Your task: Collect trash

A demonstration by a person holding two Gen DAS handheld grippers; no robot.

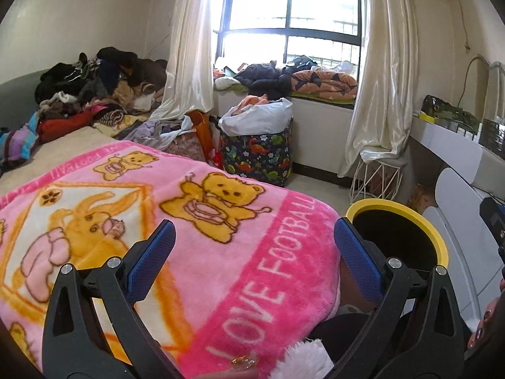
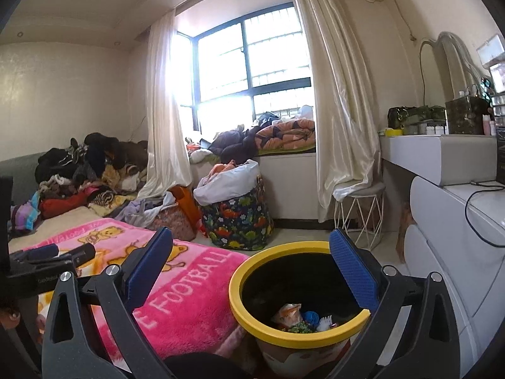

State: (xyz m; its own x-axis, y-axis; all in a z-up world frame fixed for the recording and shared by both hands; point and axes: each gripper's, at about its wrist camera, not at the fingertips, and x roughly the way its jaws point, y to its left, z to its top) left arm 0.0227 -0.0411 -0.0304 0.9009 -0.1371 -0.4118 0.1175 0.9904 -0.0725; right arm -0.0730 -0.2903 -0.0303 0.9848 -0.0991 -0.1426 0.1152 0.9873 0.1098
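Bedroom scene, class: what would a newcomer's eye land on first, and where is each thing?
The bright pink teddy-bear blanket fills the bed in the foreground. Beside it on the floor stands the yellow-rimmed bin with scraps of trash inside, under the open right gripper. Behind, a heap of clothes sits against the wall, left of the sunlit window.

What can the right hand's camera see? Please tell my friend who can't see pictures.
The open right gripper hangs above a yellow-rimmed bin with bits of trash inside. A pink teddy-bear blanket lies on the bed beside it, and the bright window is behind.
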